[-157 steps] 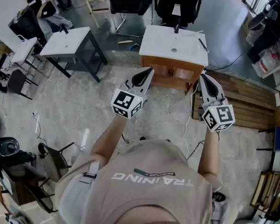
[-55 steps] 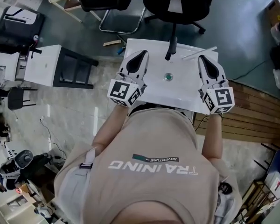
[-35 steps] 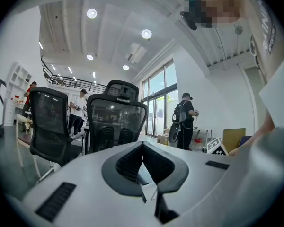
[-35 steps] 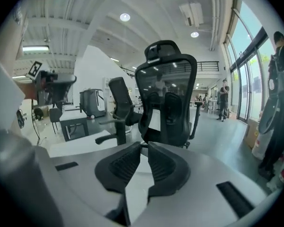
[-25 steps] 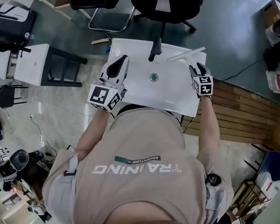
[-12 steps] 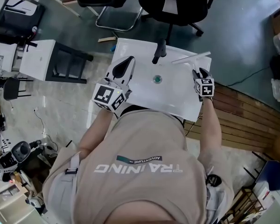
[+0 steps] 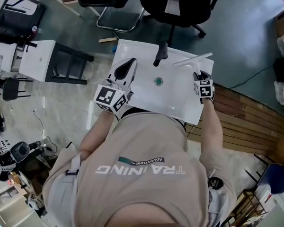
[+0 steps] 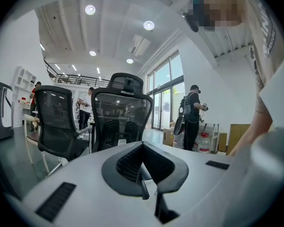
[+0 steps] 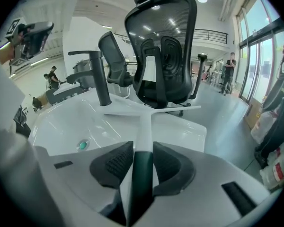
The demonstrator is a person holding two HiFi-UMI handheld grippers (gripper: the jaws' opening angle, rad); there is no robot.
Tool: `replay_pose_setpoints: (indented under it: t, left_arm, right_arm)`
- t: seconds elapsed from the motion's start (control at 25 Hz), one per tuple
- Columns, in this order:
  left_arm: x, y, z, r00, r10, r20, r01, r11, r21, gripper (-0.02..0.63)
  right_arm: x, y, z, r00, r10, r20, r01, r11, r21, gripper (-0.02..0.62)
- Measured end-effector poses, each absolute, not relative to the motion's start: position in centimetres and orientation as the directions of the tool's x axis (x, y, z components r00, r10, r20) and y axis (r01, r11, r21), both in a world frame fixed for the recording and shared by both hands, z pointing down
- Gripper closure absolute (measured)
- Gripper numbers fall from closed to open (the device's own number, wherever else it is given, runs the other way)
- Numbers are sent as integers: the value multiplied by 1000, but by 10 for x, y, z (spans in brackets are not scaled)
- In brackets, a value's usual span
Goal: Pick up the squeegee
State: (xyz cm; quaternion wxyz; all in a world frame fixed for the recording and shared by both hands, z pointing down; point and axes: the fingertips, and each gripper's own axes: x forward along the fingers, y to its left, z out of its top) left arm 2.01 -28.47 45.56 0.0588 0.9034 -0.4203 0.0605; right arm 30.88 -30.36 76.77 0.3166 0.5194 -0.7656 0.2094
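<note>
A white washbasin serves as the tabletop, with a black faucet at its far edge and a drain mid-bowl (teal-tinted). A black mesh office chair stands just beyond.

An open lab-like workspace: mesh office chairs, a washbasin on a stand, tall windows.

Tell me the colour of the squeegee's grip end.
Squeegee grip: dark green, nearly black; right gripper view shows it best.
</note>
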Motion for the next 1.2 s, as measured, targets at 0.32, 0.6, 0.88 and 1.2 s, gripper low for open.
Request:
replay_pose_setpoints:
  t: [0.32,0.6,0.88,1.2]
  left_arm:
    - [16,-289,451,647,-749,145,-761,-648,46,594]
    - [-6,-289,448,638,-758,134,-768,-639,45,594]
    - [-11,-289,452,660,-741,129,-751,-657,65,594]
    - [-11,-293,445,709,-697,105,-704,-708,58,594]
  right_arm:
    - [311,-302,771,-266,-649,713,-928,372,-7,508]
    - [309,-295,743,-245,-707,663,-949,315,-15,509]
    - [302,-291,674,-180,-784,594,-975,224,-1,509]
    - [279,-278,580,-155,-872,464,-986,167,-17,509]
